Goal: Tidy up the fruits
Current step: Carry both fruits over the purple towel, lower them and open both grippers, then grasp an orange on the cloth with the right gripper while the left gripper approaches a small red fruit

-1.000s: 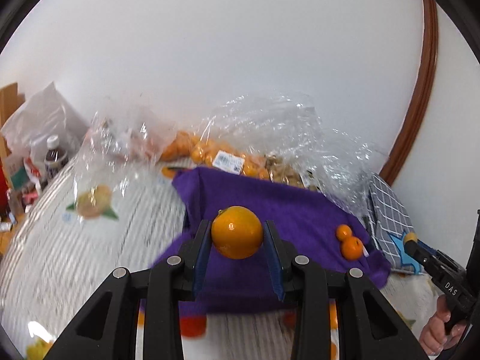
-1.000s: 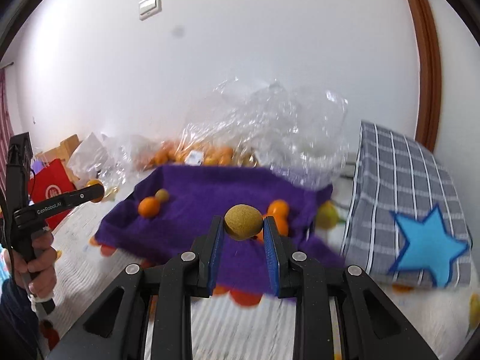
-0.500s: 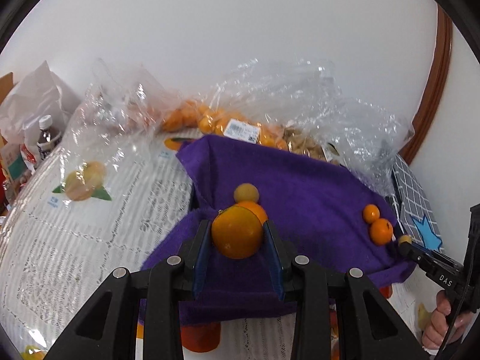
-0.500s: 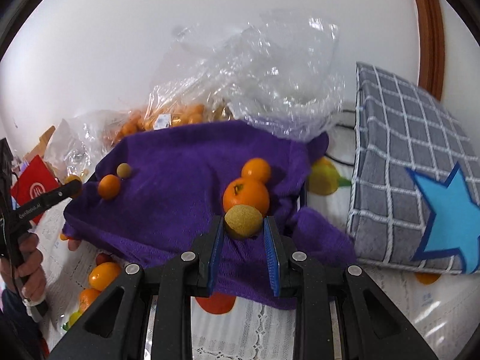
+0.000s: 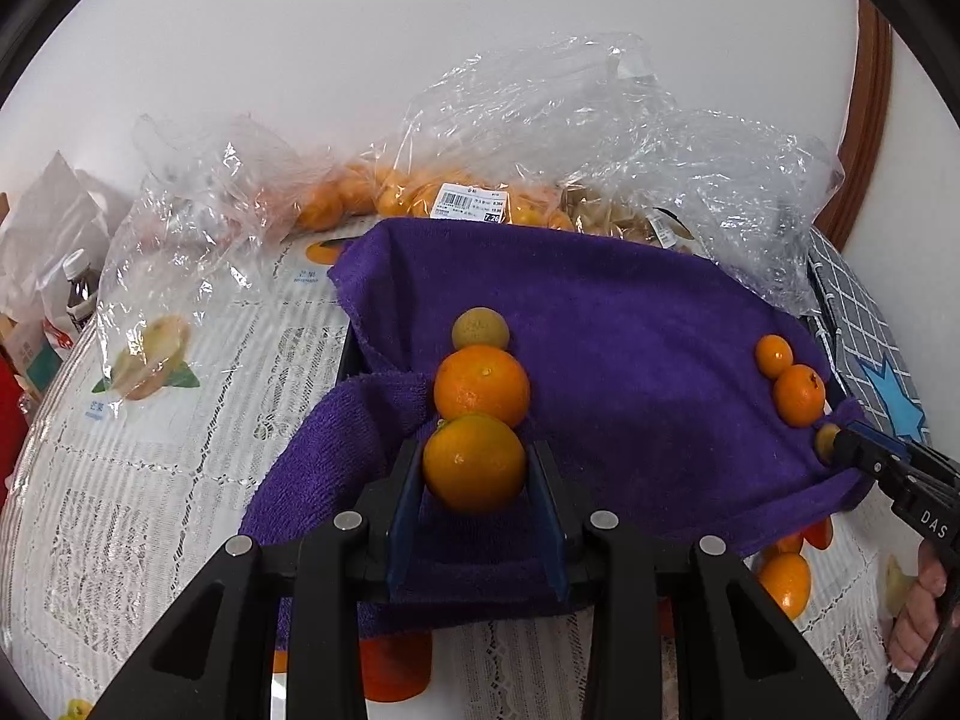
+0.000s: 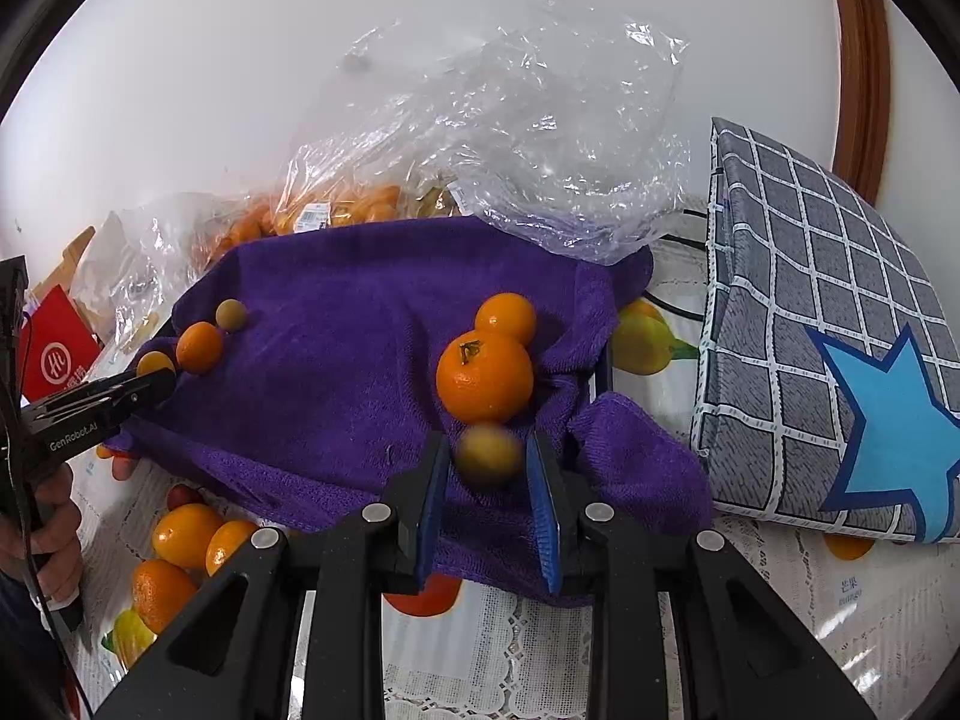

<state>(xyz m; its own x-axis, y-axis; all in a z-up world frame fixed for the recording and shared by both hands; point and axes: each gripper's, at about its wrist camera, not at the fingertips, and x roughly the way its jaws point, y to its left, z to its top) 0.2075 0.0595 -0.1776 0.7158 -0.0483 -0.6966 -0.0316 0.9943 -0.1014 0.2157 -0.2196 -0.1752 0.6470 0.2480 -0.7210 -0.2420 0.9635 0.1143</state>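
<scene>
My left gripper (image 5: 474, 468) is shut on an orange (image 5: 474, 462), held low over the near left part of the purple towel (image 5: 630, 360). Just beyond it lie a larger orange (image 5: 482, 385) and a small greenish-brown fruit (image 5: 480, 329) in a line. My right gripper (image 6: 489, 459) has its fingers spread slightly around a blurred greenish-brown fruit (image 6: 489, 455), which sits between them over the towel (image 6: 336, 360). Behind it lie a big orange (image 6: 485, 377) and a smaller one (image 6: 505, 318).
Clear plastic bags of oranges (image 5: 456, 204) stand behind the towel by the wall. A grey checked cushion with a blue star (image 6: 840, 360) lies at the right. Loose oranges (image 6: 186, 534) lie on the lace tablecloth at the towel's front edge. A bottle (image 5: 78, 288) stands far left.
Both grippers came down and forward to the towel, each carrying its fruit up to a row of fruit. The right fingers have widened and its fruit is now blurred.
</scene>
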